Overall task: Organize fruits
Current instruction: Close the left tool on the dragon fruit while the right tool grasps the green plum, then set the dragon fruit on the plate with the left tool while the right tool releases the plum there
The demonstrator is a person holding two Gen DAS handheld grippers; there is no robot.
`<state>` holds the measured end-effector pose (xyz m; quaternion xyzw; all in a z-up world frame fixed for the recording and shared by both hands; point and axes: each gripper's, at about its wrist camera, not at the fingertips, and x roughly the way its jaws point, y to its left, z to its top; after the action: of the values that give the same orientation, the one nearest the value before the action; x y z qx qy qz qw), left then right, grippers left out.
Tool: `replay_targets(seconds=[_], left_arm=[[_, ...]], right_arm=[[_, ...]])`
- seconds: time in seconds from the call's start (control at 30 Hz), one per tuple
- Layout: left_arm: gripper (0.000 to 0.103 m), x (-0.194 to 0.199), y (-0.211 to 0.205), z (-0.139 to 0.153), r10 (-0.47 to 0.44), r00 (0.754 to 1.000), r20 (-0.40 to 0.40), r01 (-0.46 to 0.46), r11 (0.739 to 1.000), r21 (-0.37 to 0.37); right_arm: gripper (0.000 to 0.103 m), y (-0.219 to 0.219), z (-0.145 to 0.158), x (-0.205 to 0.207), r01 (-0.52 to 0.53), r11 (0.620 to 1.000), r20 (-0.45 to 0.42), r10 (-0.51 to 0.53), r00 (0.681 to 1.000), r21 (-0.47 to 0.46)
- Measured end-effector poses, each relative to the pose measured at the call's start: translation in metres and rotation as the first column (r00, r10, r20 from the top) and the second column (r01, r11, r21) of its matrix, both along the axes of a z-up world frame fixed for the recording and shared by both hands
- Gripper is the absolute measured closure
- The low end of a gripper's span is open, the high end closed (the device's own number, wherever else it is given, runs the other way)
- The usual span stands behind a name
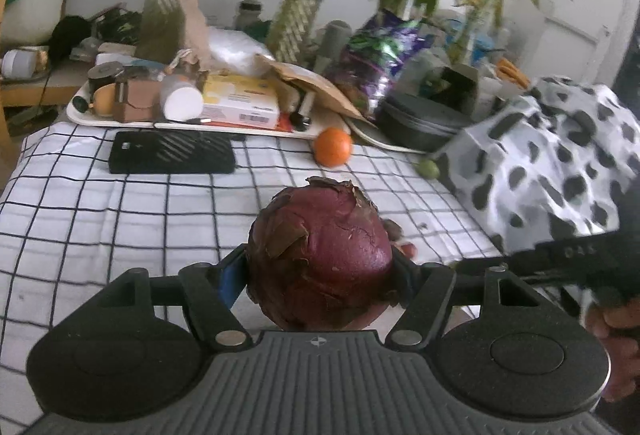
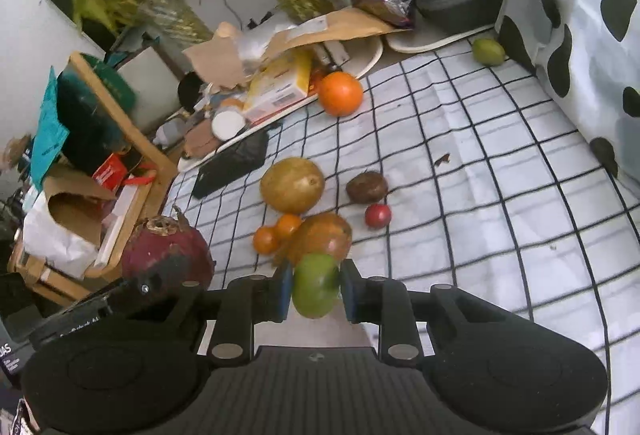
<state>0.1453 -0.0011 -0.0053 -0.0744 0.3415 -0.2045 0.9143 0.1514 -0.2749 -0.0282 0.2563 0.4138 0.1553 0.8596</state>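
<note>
Little writing reads clearly: the letters "DAS" or similar show on a dark bar at the right edge of the left wrist view, and the barcode label on the yellow-and-white box (image 1: pixel 240 103) on the tray is too blurred to read. The left gripper (image 1: pixel 320 267) has its fingers closed on a dark red, flaky-skinned round fruit (image 1: pixel 320 255) in the lower centre, its dry crown pointing up and away. The right gripper (image 2: pixel 314 287) clamps a smooth green fruit (image 2: pixel 314 289) in the lower centre, long axis roughly upright. Beyond it, on the black-checked white cloth (image 2: pixel 480 175), lie a brownish fruit (image 2: pixel 324 237), two small orange ones (image 2: pixel 276 233), a tan round fruit (image 2: pixel 292 184), a dark brown one (image 2: pixel 367 187), a small red one (image 2: pixel 377 216), an orange (image 2: pixel 340 93) and a lime (image 2: pixel 488 51) at the upper right.
</note>
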Motion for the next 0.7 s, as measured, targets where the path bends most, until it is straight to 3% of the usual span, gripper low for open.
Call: replay_targets(seconds=[0.17,0.43,0.6,0.67,0.7], left_arm=[[0.035,-0.022,-0.012,-0.003,-0.06,0.998,-0.01,0.06,0.997,0.039],[0.034,-0.035,-0.044,-0.032,-0.18,0.98,-0.08,0.194,0.956,0.221],[0.03,-0.037,-0.045,-0.034,-0.17,0.982,-0.078,0.184,0.955,0.231],[0.029,-0.037,-0.047,-0.034,-0.164,0.983,-0.084,0.179,0.955,0.235],[0.029,-0.038,-0.048,-0.034,-0.162,0.983,-0.087,0.178,0.955,0.236]], right_arm=[[0.077,0.011,-0.001,-0.015,-0.044,0.999,-0.027,0.043,0.999,-0.027],[0.077,0.03,-0.014,-0.017,-0.105,0.985,-0.098,0.092,0.991,-0.139],[0.076,0.034,-0.016,-0.015,-0.121,0.982,-0.098,0.107,0.989,-0.148],[0.069,0.033,-0.016,-0.015,-0.116,0.984,-0.098,0.103,0.99,-0.134],[0.06,0.033,-0.015,-0.015,-0.114,0.985,-0.095,0.102,0.99,-0.13]])
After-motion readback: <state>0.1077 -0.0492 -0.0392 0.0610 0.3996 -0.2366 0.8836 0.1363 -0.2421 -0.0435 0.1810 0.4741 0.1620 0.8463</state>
